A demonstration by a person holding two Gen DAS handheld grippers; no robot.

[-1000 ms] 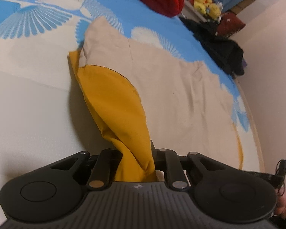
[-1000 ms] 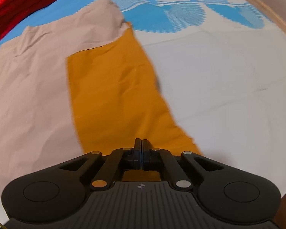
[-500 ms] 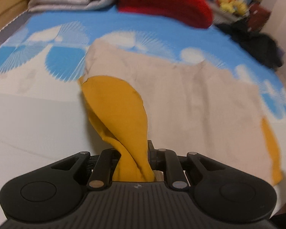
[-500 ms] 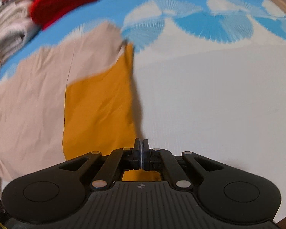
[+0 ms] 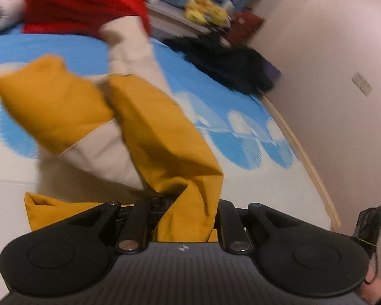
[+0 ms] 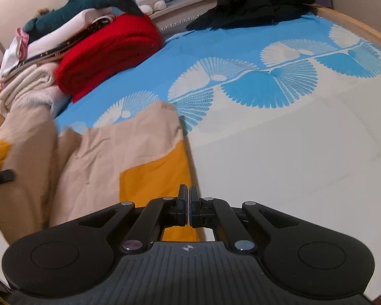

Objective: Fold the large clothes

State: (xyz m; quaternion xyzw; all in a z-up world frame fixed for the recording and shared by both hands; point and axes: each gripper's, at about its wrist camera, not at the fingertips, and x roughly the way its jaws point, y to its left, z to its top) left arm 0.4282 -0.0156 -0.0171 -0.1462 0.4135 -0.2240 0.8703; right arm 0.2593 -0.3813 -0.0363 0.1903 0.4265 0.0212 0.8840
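A large beige garment with mustard-yellow panels lies partly on a bed with a blue and white fan-pattern sheet. My left gripper is shut on a bunched mustard fold, which hides its fingertips. That fold is lifted off the sheet, with beige cloth hanging beside it. My right gripper is shut on the edge of the mustard panel, and the cloth runs straight up to its closed fingers. The left side of the garment is raised and blurred in the right wrist view.
A red blanket and folded pale bedding are stacked at the head of the bed, with a shark plush on top. Black clothes lie at the far corner. A wooden bed edge runs along the wall.
My left gripper has swung up and across with the mustard fold, pulling the garment off the sheet and bunching it. My right gripper has risen with the panel edge, still shut.
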